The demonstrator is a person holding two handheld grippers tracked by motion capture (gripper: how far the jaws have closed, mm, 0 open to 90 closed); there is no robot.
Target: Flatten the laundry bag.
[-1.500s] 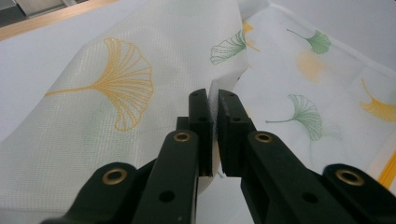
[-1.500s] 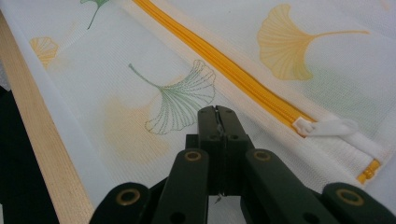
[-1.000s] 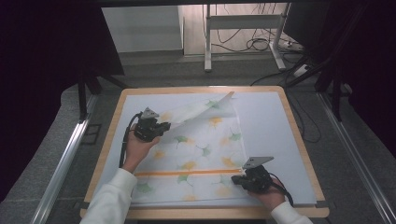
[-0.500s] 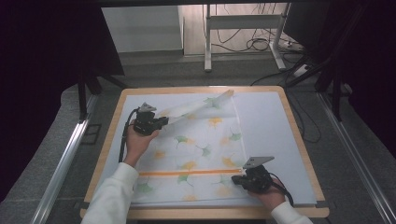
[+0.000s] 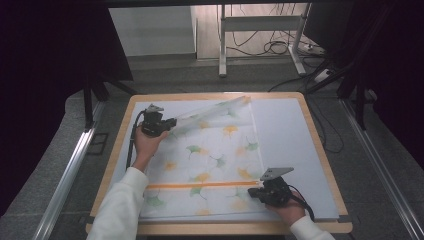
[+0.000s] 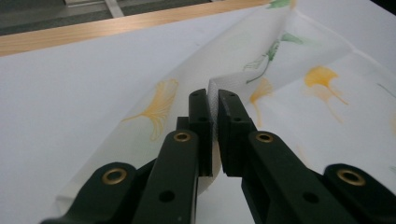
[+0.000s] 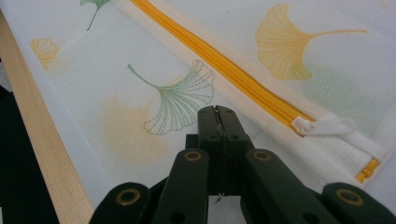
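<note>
A thin white mesh bag (image 5: 210, 160) lies on the white board (image 5: 290, 135), toward its left side and reaching down to the near edge. It has yellow and green fan-shaped leaves printed on it. An orange zipper (image 5: 200, 185) runs straight across the bag close to the near edge. The zipper has a white pull tab (image 7: 327, 127) at its right end. Most of the bag lies flat. Its far left corner (image 6: 212, 95) is pinched and lifted up off the board, so the far edge (image 5: 215, 107) rises in a soft fold that slopes toward the far edge of the board.
</note>
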